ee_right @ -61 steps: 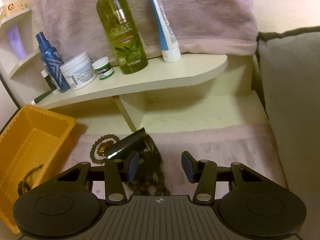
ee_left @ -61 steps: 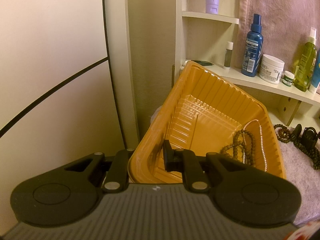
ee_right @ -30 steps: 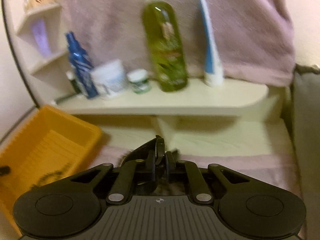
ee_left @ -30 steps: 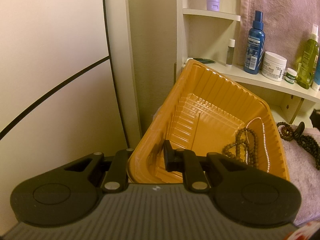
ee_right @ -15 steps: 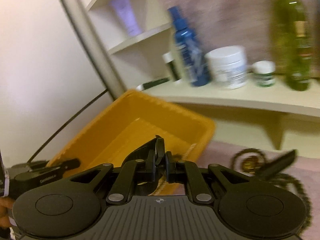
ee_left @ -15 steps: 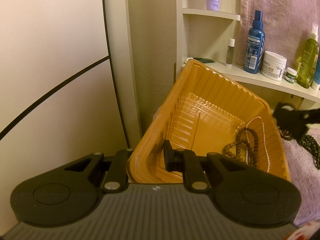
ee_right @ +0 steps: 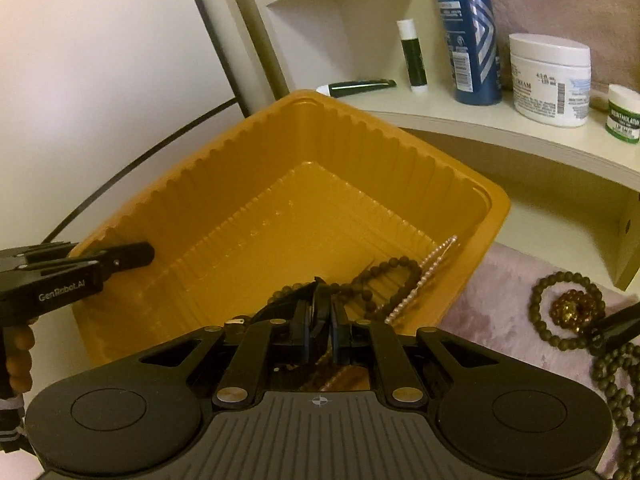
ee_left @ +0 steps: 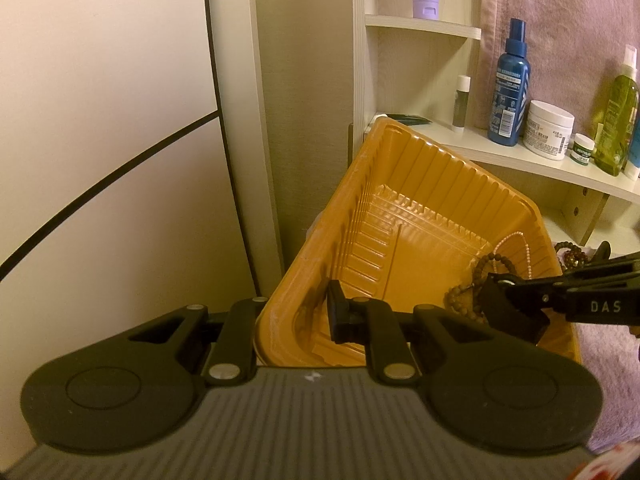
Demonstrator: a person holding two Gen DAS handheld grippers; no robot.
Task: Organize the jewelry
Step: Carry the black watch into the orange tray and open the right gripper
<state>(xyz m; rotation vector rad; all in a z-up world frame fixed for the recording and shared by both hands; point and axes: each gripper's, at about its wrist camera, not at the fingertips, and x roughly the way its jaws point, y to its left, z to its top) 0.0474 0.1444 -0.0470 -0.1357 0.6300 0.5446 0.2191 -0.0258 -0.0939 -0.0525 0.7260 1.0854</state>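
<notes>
Left wrist view: the left tool (ee_left: 296,320) pinches the near wall of the ribbed orange plastic tray (ee_left: 420,184), tilting it, while the right tool (ee_left: 512,312), its jaws opening, hangs over the brown bead strand (ee_left: 486,264) and pearl chain (ee_left: 524,244) already inside. Right wrist view shows more: a dark beaded piece (ee_right: 320,360) sits between its parting pads, apparently being dropped in, and further brown beads (ee_right: 560,312) remain on the pink furry cloth (ee_right: 504,280), so sorting seems partly done.
</notes>
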